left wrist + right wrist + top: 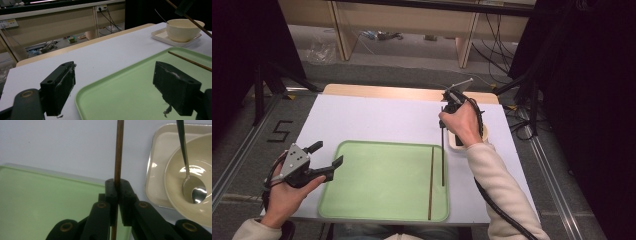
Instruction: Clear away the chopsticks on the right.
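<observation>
Right gripper [117, 185]: fingers clenched on a dark wooden chopstick [119, 150], which runs straight up the middle of the right gripper view. In the high view the gripper [443, 122] sits right of centre, and the chopstick [442, 155] hangs from it down-frame, its lower end over the right strip of the green tray [382, 212].

Left gripper [328, 155]: fingers released and spread, nothing between them, parked at the tray's left edge, lower left of the high view.

Step, as I read it: laying the second chopstick into the tray beside the first. The lighter chopstick [431, 182] already lies flat along the right side of the tray, just left of the held one.

Next move calls for lowering the held stick flat and parallel to its mate, inside the rim, then opening the fingers.

Containers: tray carries just the one chopstick. Cream bowl [183, 30] on a small square cream dish [160, 37], upper right of the left gripper view, on the white tabletop [377, 120]; a metal spoon [191, 183] rests in the bowl. Can't tell whether it contains anything else.
</observation>
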Demonstrator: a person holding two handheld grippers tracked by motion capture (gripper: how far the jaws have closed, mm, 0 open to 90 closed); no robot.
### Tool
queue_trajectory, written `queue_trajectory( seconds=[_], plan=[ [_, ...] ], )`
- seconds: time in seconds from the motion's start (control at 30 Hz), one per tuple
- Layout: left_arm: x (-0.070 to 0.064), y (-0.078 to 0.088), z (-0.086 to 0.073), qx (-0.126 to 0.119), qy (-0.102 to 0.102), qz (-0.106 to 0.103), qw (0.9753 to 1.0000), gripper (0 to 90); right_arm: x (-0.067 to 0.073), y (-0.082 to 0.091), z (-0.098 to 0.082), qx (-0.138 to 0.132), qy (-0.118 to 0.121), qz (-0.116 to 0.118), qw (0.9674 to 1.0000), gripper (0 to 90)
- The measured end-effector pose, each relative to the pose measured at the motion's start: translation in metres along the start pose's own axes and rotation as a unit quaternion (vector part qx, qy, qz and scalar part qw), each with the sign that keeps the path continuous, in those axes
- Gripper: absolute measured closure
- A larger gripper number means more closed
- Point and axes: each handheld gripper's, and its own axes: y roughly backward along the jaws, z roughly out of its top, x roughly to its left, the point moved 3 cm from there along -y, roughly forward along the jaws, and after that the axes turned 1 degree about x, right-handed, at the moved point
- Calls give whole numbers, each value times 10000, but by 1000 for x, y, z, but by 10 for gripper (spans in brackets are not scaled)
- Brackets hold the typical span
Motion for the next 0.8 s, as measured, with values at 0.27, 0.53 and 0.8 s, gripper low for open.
queue_trajectory(
  seconds=[0.27,0.53,0.8],
  plan=[
    [-1,0,1,-44,-35,-47,10000,181,-7,-17,-12,332,-39,-111,9994,873],
    [-2,0,1,-88,-36,-91,9999,181,-8,-30,-23,713,-197,-116,9972,873],
    [-2,1,1,-77,-58,-77,9999,182,-11,-50,-35,1092,-305,-134,9935,873]
  ],
)
